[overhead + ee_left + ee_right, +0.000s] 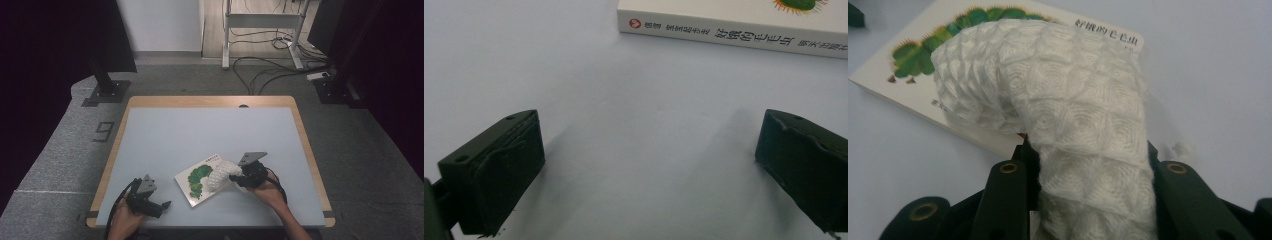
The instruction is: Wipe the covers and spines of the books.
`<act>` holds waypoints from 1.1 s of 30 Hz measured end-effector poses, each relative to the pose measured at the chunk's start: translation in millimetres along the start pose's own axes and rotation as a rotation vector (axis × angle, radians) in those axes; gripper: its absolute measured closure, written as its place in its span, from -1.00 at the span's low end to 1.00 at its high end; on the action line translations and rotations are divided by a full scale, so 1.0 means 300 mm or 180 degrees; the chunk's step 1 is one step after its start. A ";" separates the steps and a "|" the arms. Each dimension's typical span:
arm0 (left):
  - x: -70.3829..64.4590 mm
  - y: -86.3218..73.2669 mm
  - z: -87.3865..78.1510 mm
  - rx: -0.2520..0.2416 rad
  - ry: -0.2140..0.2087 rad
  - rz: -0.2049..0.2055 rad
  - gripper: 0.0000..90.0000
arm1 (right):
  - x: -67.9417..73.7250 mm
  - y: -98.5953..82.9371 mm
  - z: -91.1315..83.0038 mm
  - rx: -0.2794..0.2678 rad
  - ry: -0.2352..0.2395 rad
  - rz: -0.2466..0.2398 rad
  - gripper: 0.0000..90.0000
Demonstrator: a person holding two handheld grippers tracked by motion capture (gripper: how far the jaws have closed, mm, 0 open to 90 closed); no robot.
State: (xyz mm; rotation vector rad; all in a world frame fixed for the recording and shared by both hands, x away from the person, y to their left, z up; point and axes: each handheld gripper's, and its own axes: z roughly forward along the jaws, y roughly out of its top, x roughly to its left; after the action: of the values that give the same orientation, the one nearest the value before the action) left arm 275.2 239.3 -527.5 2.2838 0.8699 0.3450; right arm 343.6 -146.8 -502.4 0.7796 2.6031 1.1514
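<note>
Forearms are brought in from the near edge of the surface (165, 125). One left claw (165, 204) is held low with jaws spread, nothing between them. One right claw (235, 176) is pinched on one white cloth (220, 175), which is draped over one book (197, 181) lying just beyond.

Count on the table (165, 130): 1 book (197, 180), white cover with green caterpillar art; 1 white quilted cloth (220, 175), draped partly over the book. Grippers: 2, left gripper (162, 205) and right gripper (236, 176). Hands holding them: 2. One table.
</note>
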 end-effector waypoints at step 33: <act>0.008 -0.002 0.004 0.0013 -0.0054 -0.0050 -1.00 | 0.052 0.007 0.035 0.0171 0.0012 -0.0236 0.38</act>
State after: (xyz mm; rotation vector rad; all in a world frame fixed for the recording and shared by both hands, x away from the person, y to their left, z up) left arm 277.2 240.5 -528.6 2.2794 0.8803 0.3167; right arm 335.1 -130.7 -507.4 0.6854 2.6521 1.0678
